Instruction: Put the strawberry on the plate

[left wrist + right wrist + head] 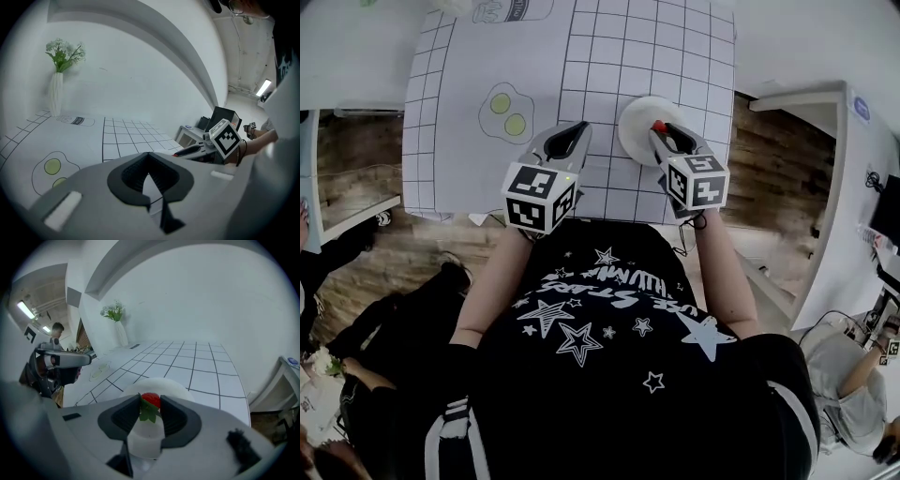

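Observation:
A red strawberry (151, 400) with green leaves sits between the tips of my right gripper (151, 405), which is shut on it. It hangs just over the near part of the white plate (174, 385). In the head view the strawberry (658, 126) shows at the right edge of the plate (634, 129), with the right gripper (662, 133) behind it. My left gripper (578, 127) hovers to the left of the plate, apart from it. In the left gripper view its jaws (149, 155) meet at the tips with nothing between them.
The table carries a white cloth with a grid (609, 56) and a fried-egg drawing (506, 111). A white vase with flowers (56, 89) stands at the far edge. A white cabinet (862, 159) is to the right. People sit at the lower left.

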Motion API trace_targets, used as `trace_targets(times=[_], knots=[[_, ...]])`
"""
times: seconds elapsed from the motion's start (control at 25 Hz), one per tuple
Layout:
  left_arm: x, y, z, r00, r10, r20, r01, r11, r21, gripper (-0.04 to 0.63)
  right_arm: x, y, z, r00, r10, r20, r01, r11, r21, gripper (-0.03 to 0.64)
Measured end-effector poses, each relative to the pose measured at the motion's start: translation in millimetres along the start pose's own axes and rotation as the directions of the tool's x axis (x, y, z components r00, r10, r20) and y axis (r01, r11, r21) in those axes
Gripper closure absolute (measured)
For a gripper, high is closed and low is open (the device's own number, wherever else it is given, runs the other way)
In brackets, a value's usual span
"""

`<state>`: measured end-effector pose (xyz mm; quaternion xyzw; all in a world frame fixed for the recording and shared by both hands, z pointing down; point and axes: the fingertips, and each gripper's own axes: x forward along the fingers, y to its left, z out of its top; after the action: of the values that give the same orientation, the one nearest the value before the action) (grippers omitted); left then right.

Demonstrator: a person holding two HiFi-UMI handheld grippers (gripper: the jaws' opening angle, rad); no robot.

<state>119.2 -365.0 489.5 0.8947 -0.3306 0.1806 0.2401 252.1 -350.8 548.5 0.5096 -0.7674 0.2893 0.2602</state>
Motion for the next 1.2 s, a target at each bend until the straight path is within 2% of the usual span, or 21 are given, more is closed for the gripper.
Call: trace_targets(times=[0.24,0.6,1.0,1.2], knots=[[3.9,-1.3,2.7,1.000,0.007,-0.002,-0.007,1.000,-0.006,0.586,5.9,2.0,-5.1,0.998,0.032,-0.055,-0.034,0.999,-0.024,0.476],[-0.8,0.2,4.3,1.000,0.012,0.009,-0.012,1.000,-0.004,0.586,11.1,3.5,-10.5,0.994,0.012,-0.107,-0.019,0.998,-0.063,0.468],[-21.3,5.4,1.5,0.999,0.017,0.028,-0.017,1.000,-0.002,0.586,-0.8,5.7,-2.5,0.996,-0.035,-0.079,0.030,0.998,-0.062,0.448],[-35.6,4.4,1.0,0.999,0.004,0.045,-0.005,1.000,0.009,0.586,-15.5,11.5,9.0,0.997,-0.074,-0.009,0.073,0.996,-0.056,0.448]])
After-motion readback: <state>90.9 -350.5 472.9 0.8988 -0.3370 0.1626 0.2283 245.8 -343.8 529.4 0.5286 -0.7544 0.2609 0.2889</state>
